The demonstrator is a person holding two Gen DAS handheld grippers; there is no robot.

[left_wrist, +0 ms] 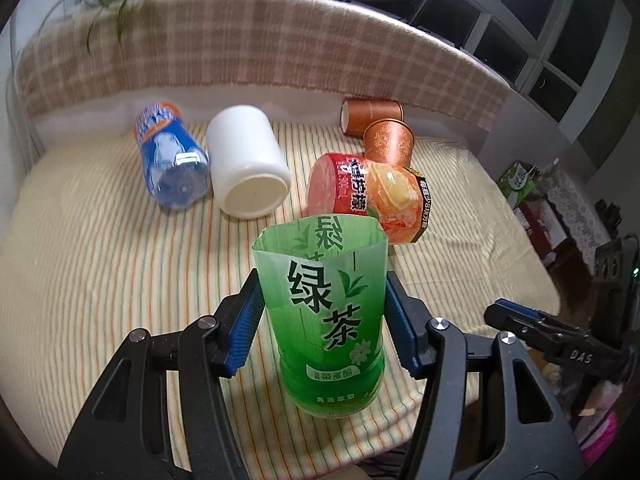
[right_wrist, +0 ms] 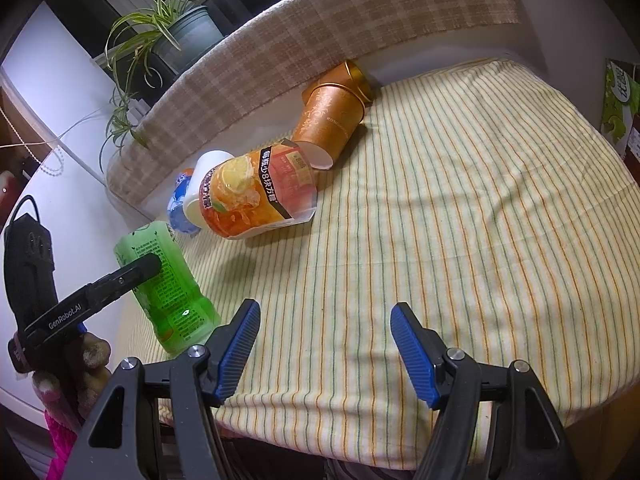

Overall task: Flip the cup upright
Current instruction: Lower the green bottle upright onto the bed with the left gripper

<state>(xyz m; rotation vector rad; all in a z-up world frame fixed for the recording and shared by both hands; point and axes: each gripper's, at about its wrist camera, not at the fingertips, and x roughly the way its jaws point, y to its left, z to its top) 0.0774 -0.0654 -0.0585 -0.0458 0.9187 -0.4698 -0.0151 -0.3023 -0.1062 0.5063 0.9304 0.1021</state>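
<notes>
A green tea cup (left_wrist: 326, 312), cut from a bottle, stands upright with its open end up near the front edge of the striped cloth; it also shows in the right wrist view (right_wrist: 168, 280). My left gripper (left_wrist: 322, 320) has both blue pads against its sides. My right gripper (right_wrist: 324, 344) is open and empty above bare cloth, to the right of the green cup. An orange-red cup (left_wrist: 372, 196), a white cup (left_wrist: 248, 160), a blue cup (left_wrist: 170, 156) and two copper cups (left_wrist: 390, 140) lie on their sides further back.
The striped cloth (right_wrist: 460, 200) covers the table. A checked padded backrest (left_wrist: 260, 48) runs along the far edge. A potted plant (right_wrist: 168, 28) stands behind it. Boxes and clutter (left_wrist: 520, 180) sit off the right side.
</notes>
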